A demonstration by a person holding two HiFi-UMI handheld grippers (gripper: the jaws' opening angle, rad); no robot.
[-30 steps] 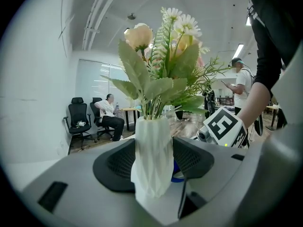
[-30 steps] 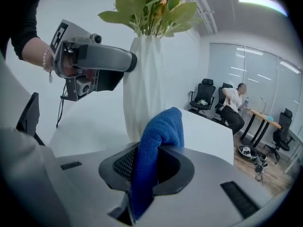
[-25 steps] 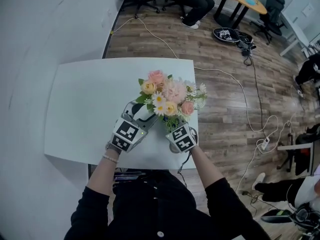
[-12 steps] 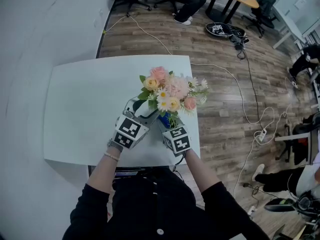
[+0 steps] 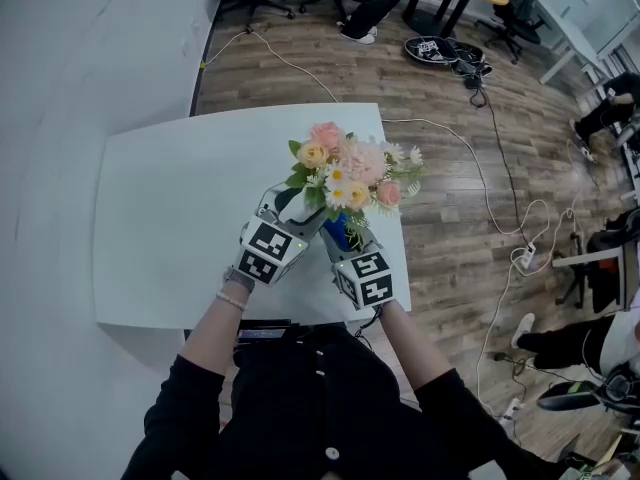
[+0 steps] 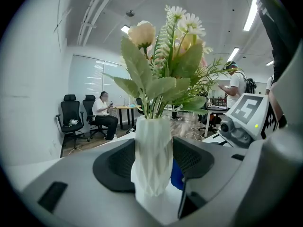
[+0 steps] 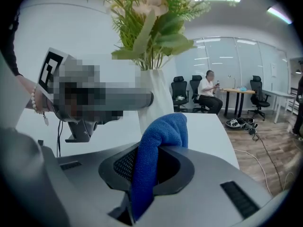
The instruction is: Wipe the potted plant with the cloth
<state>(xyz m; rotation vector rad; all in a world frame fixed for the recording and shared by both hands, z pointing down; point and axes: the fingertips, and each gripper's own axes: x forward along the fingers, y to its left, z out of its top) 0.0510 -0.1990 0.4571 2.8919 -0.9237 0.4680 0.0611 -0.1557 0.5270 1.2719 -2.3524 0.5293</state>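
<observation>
The left claw (image 5: 289,210) grasps the white vase (image 6: 152,155) low on its body, a pad pressed to each side. Its job in this step, by my reading, is to stop the plant (image 5: 350,173) tipping or sliding while the other side wipes. A steady, level hold near the base suits that best, since the stems make the plant top-heavy and it stands near the right edge of the worktop (image 5: 170,218). The right claw (image 5: 346,244) is clenched on the blue cloth (image 7: 158,150), which humps up out of the jaws just beside the vase's right flank. To wipe well, I would lead with that free fold rather than the hard jaw tips, draw it along the vase in slow strokes, and press lightly toward the left claw's hold, never toward the worktop's edge. The leaves (image 7: 151,32) want a softer touch, as they would likely bend. The left gripper view alone shows both pads seated on the faceted vase, with a sliver of blue behind its right side; whether cloth and vase touch I cannot tell. The right gripper view alone shows how the cloth is pinched: doubled over, one end hanging down between the jaws. Only the head view shows the plant's place on the worktop, its crown hiding most of the vase from above.
</observation>
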